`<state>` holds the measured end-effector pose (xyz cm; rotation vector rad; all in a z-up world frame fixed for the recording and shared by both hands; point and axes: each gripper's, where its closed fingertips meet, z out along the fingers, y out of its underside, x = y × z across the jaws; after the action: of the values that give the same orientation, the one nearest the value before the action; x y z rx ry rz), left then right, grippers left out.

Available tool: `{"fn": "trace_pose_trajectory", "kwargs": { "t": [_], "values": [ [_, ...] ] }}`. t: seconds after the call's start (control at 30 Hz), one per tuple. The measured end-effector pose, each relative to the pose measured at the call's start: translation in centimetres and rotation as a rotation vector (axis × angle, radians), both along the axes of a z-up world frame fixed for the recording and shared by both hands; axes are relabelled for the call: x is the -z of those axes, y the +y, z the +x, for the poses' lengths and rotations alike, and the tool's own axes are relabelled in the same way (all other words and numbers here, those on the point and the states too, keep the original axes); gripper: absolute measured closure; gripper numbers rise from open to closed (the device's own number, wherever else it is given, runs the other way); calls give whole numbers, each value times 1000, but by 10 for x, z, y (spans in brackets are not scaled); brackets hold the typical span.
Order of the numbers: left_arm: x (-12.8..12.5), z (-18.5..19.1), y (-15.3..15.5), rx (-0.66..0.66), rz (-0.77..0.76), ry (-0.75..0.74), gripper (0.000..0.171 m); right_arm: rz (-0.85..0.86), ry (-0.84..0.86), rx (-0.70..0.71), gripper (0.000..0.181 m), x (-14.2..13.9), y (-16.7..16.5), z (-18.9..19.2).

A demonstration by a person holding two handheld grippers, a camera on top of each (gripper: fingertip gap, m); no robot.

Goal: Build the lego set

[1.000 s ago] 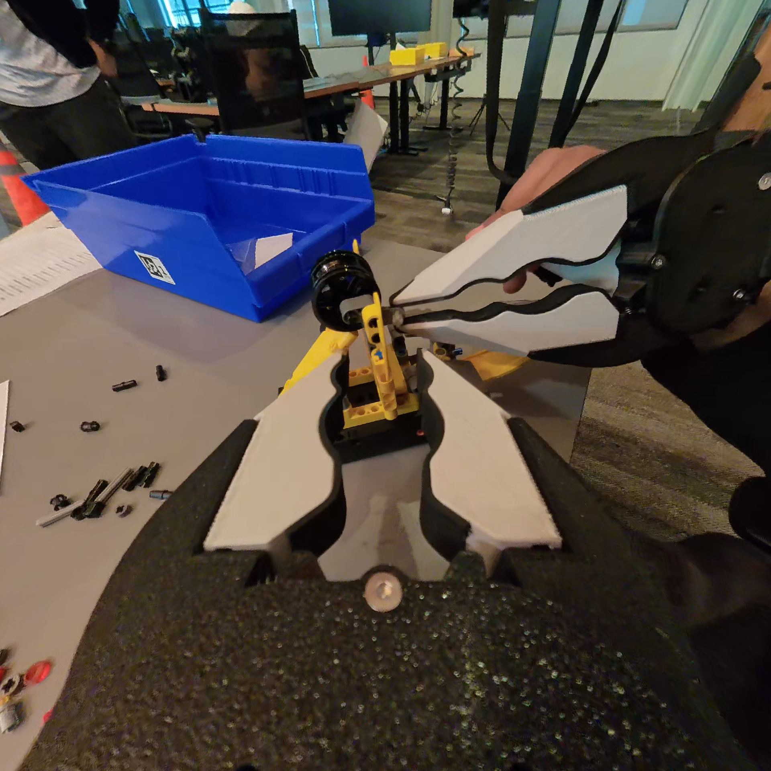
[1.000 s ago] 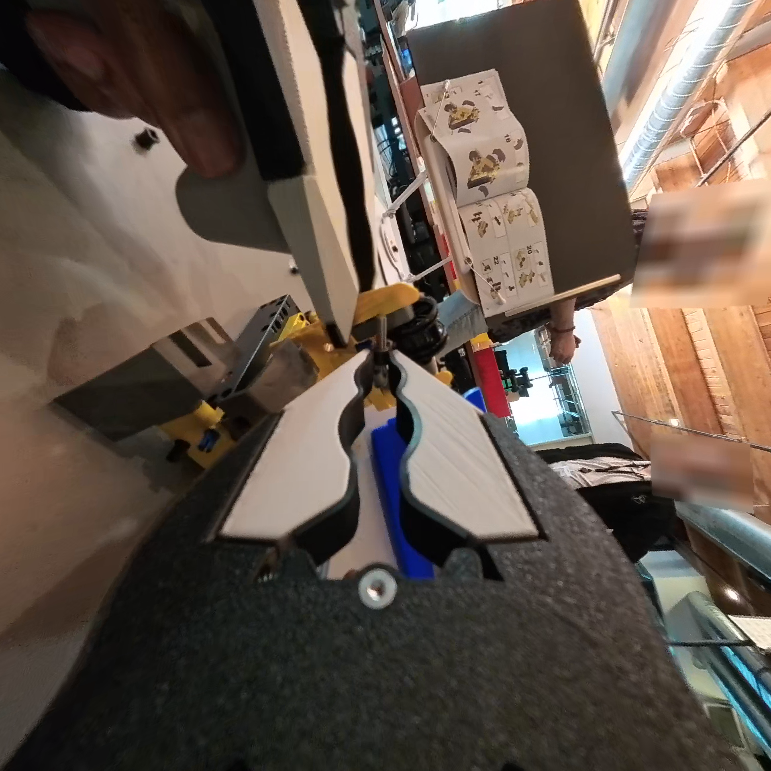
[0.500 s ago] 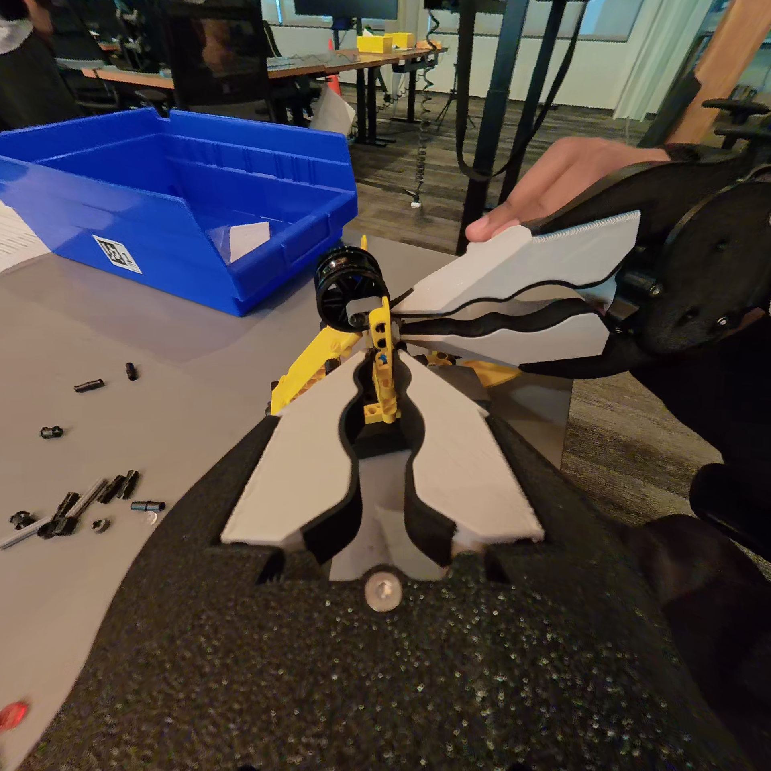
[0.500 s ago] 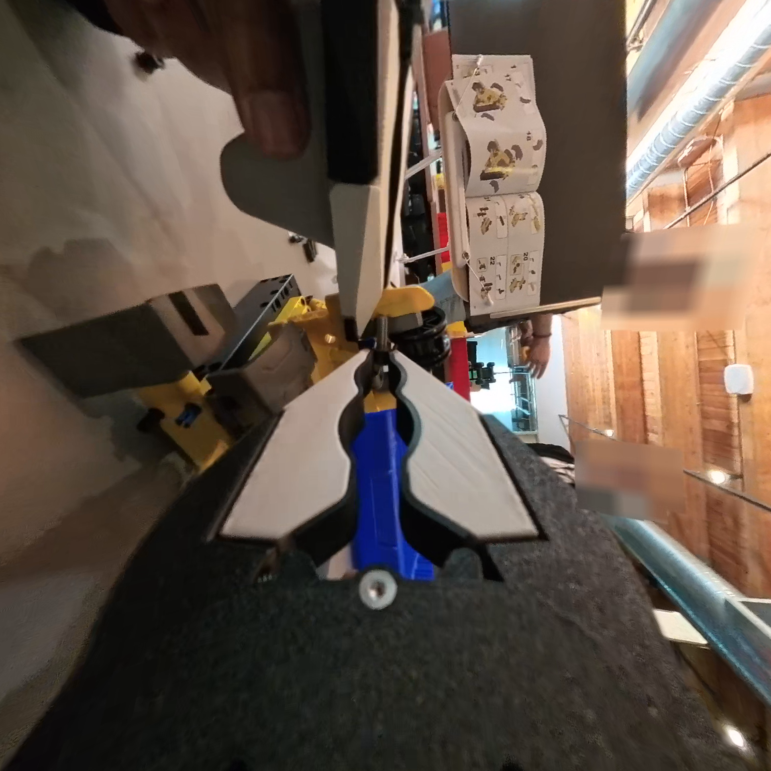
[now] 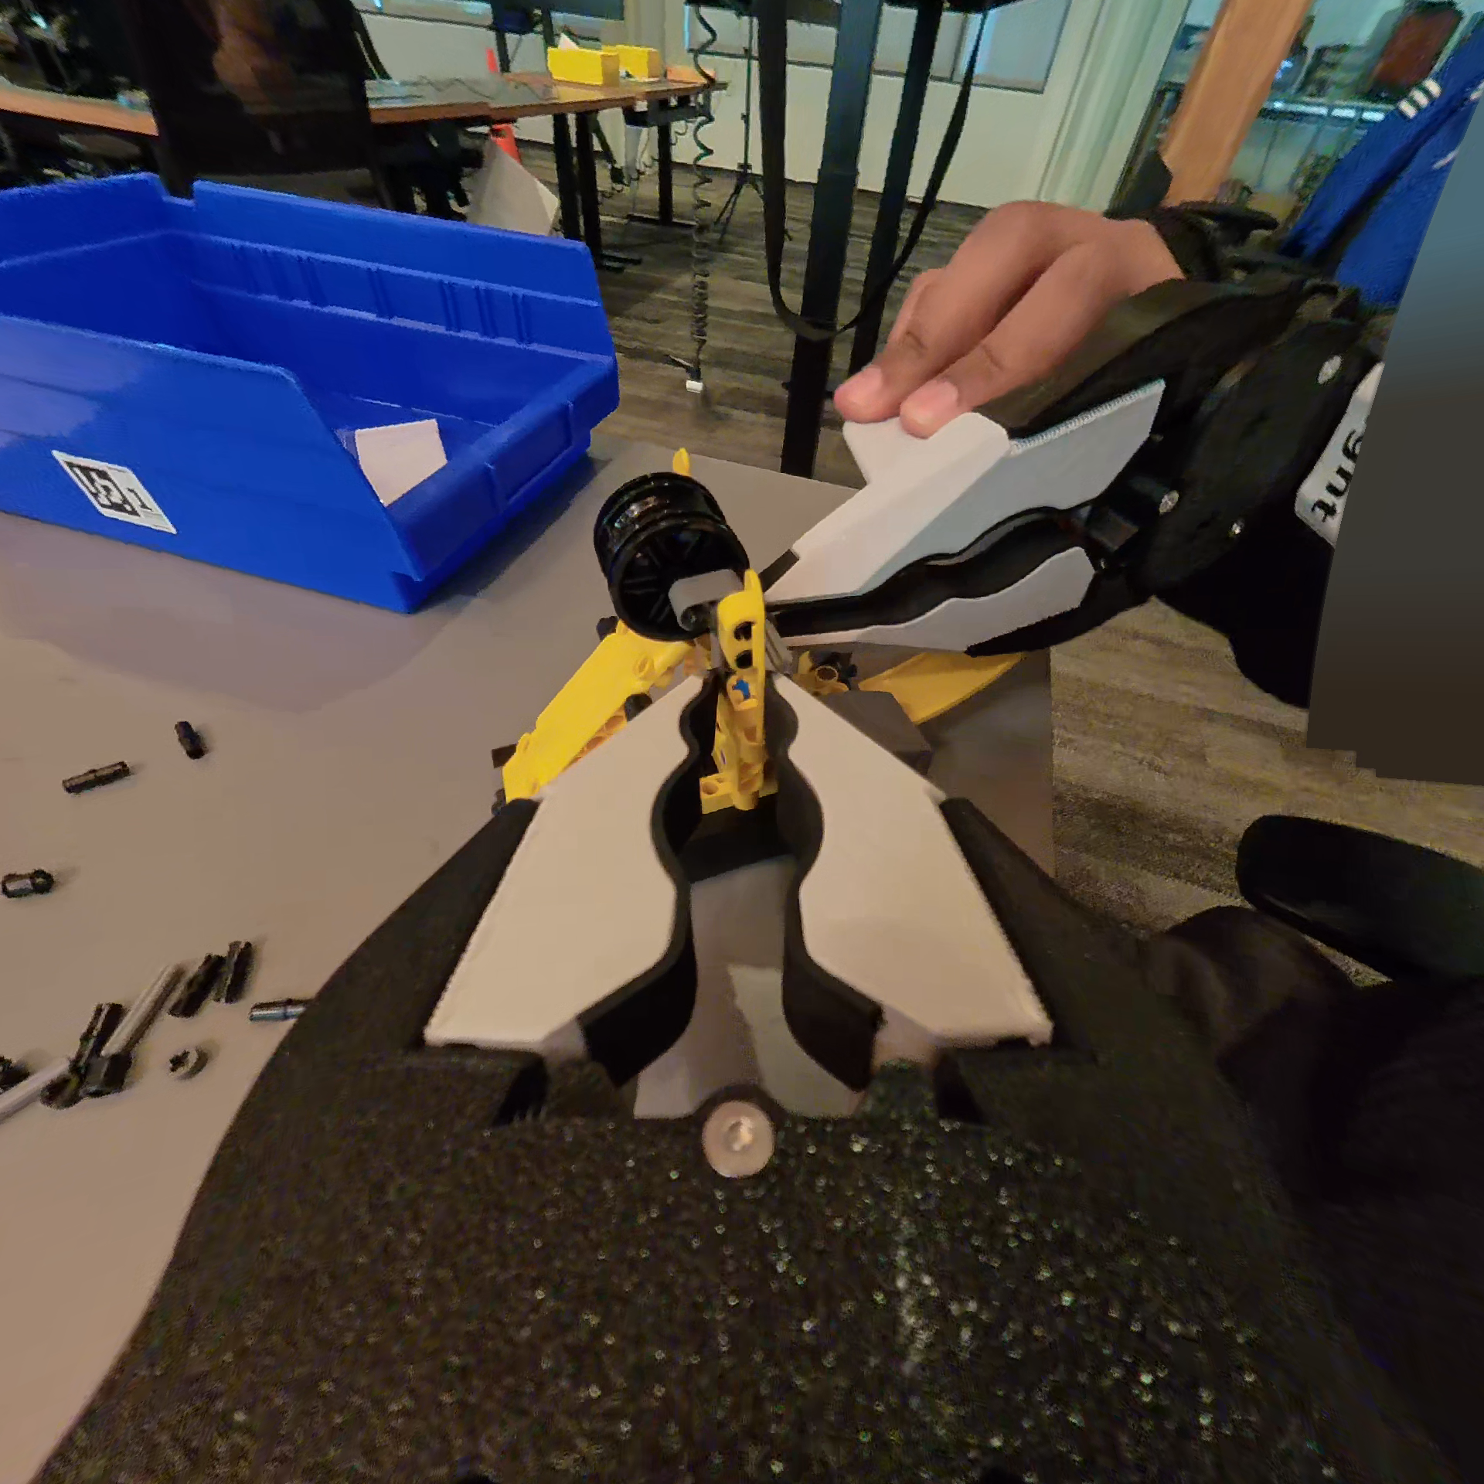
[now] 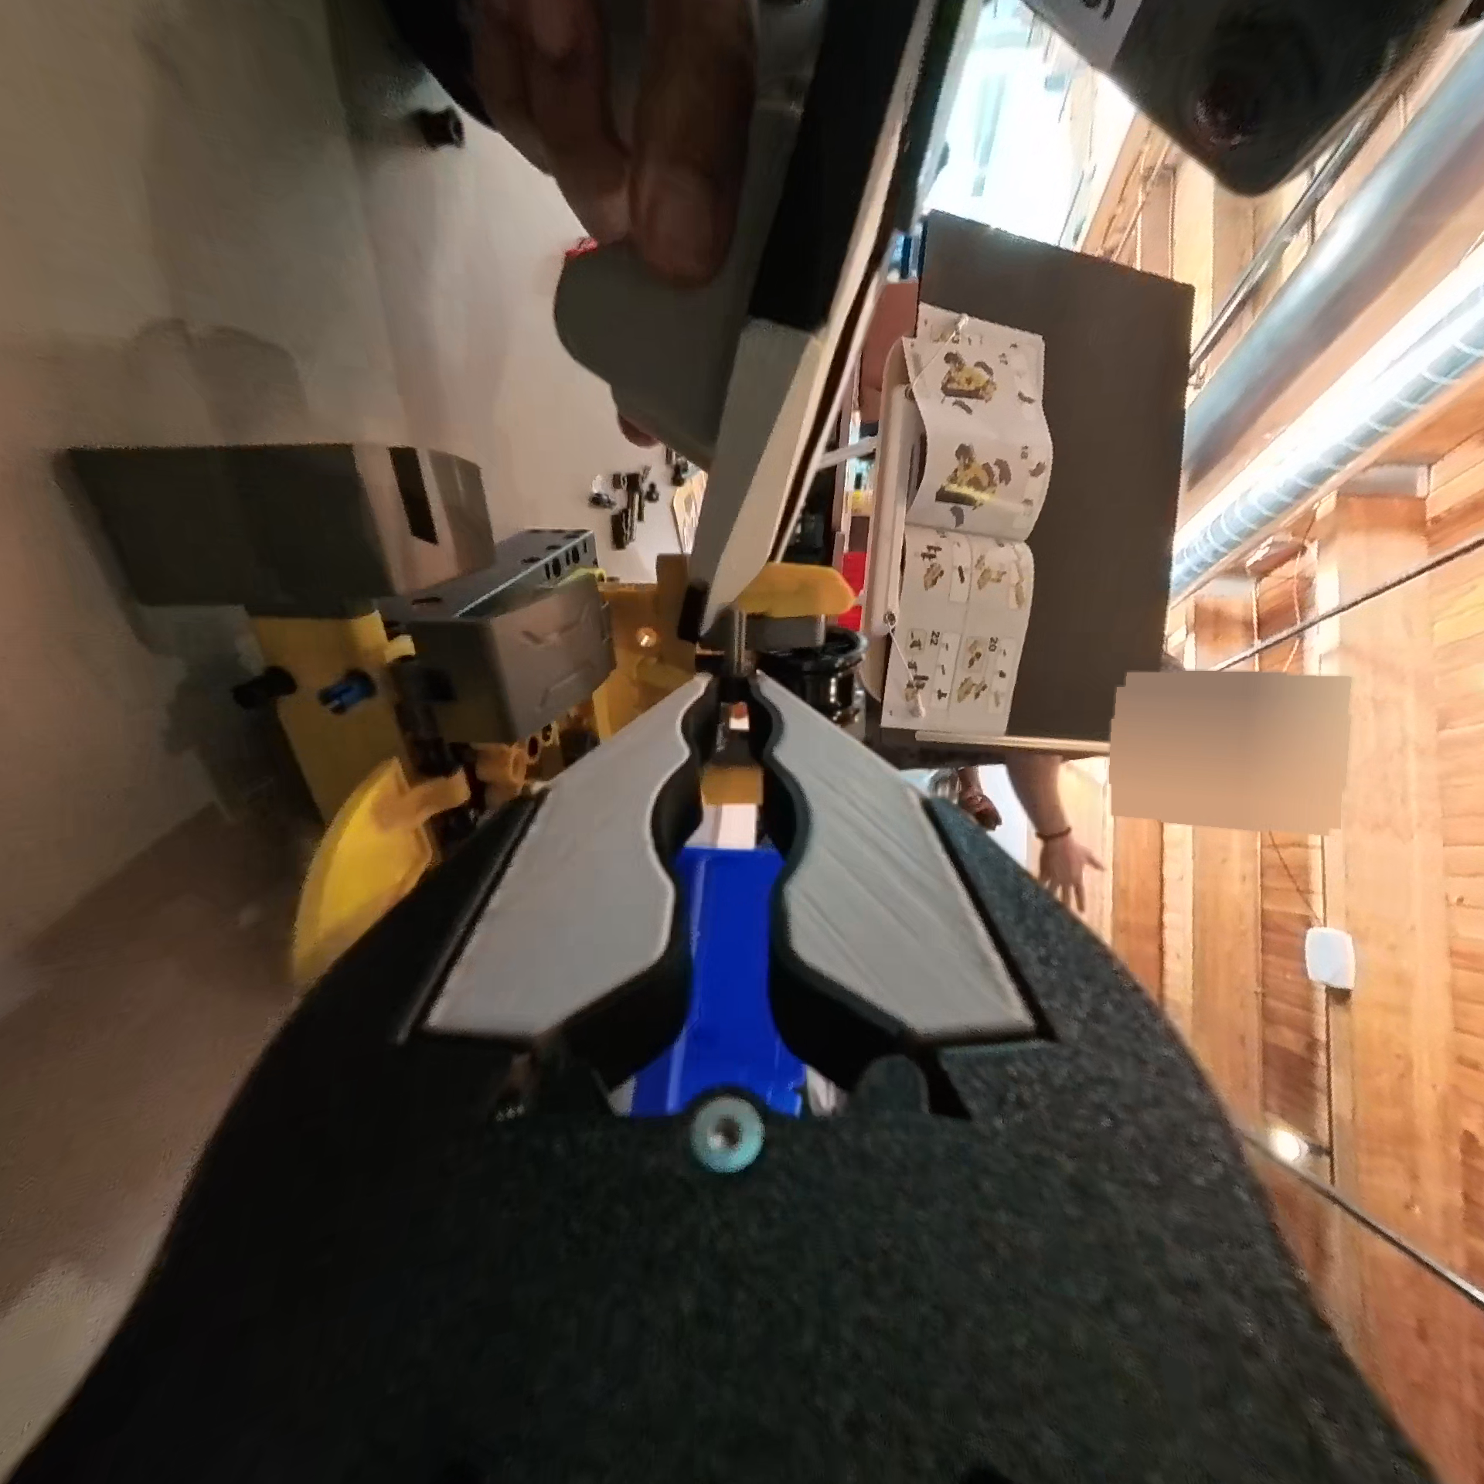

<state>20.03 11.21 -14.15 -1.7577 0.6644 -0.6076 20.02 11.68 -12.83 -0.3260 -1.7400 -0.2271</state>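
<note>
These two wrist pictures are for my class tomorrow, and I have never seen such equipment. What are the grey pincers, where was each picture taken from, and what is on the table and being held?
No robot here: a person holds a two-finger gripper in each hand, each carrying a camera looking along its fingers. The left gripper is shut on a yellow beam of a yellow toy model. The right gripper comes in sideways, pinching a thin grey axle beside the black wheel; its own picture is tilted. The grey table also holds a blue bin and small black pins.
</note>
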Motion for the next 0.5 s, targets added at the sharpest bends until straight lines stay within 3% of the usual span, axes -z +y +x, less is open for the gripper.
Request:
{"fn": "trace_pose_trajectory", "kwargs": {
  "t": [0.27,0.4,0.5],
  "values": [
    [0,-7,6,8,30,30,163,204,-46,36,176,-14,4,2],
    [0,-8,6,23,19,18,163,180,-1,45,175,-26,1,6],
    [0,-8,7,51,17,26,163,115,-4,-12,176,-18,3,9]
  ]
}}
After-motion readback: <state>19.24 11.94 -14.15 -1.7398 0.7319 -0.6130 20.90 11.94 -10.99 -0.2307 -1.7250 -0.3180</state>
